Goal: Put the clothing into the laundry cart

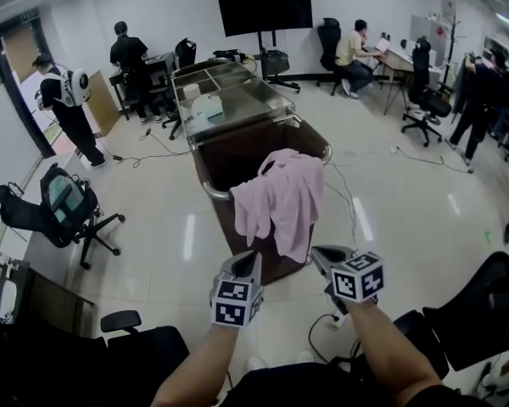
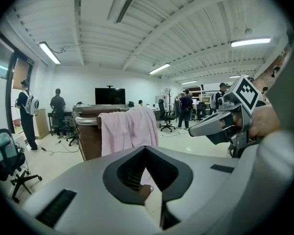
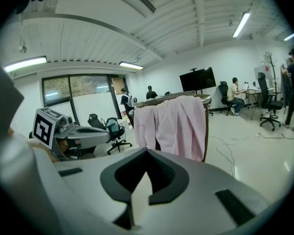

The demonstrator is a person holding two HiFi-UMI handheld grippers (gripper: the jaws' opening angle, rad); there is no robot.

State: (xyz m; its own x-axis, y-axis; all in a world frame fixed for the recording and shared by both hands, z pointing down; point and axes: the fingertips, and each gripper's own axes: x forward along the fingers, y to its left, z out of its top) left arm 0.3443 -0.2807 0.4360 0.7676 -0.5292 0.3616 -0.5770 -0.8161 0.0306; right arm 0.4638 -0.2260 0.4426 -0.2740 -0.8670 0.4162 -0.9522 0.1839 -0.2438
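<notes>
Only the head view looks into the cart [image 1: 210, 190]; a pink shirt [image 1: 282, 200] drapes its rim. The left gripper [image 1: 250, 259] and right gripper [image 1: 321, 254] are closed, empty.

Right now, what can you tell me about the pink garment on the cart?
The pink garment is soft, thin-looking, wrinkled cloth, with what looks like a sleeve hanging at its left. It lies draped over the near rim of the laundry cart, most of it hanging down the outside of the brown wall. Only the cart touches it.
</notes>
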